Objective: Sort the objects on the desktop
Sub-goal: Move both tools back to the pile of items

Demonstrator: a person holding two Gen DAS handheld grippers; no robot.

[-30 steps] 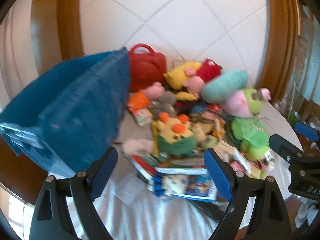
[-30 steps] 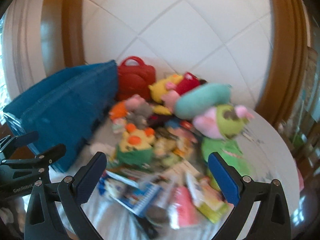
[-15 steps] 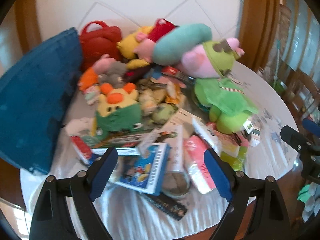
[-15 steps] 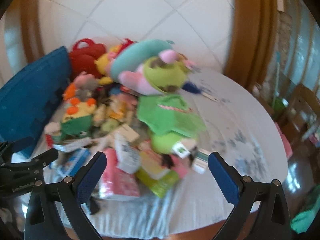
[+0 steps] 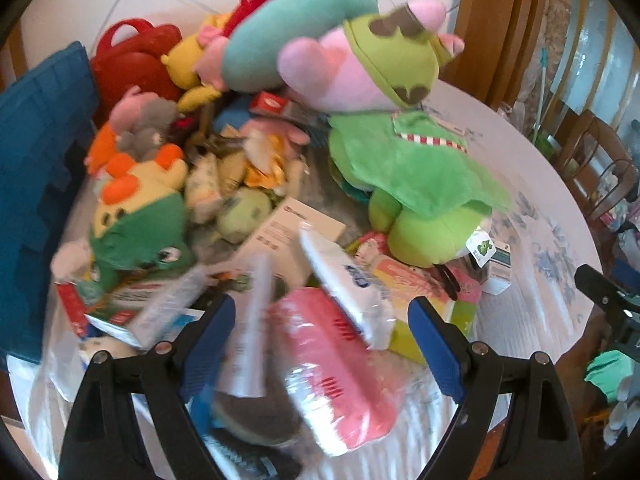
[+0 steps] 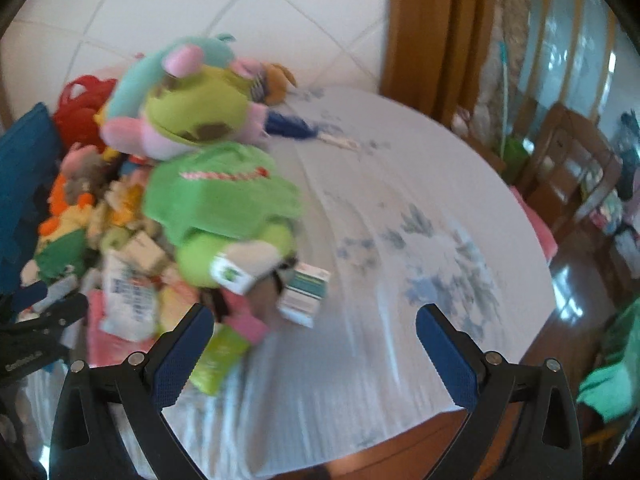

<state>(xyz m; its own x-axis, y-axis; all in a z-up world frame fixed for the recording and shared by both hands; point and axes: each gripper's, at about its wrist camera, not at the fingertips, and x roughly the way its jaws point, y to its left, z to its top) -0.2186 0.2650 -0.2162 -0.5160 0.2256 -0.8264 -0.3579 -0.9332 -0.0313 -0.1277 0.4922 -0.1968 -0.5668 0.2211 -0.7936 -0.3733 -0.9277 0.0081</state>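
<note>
green plush (image 5: 416,176), pink pack (image 5: 332,376), seemingly blue-flowered tablecloth (image 6: 420,240)

Round table (image 6: 400,208) in pale cloth, piled with plush toys (image 5: 404,168) and packets (image 5: 336,376)

Two wrist fisheye views, each looking steeply down along its own hand-held gripper at close range: left over the toy pile's near edge, right further over the bare cloth-covered bench (image 6: 400,208); both share the green plush (image 5: 416,184) (image 6: 224,200).
</note>
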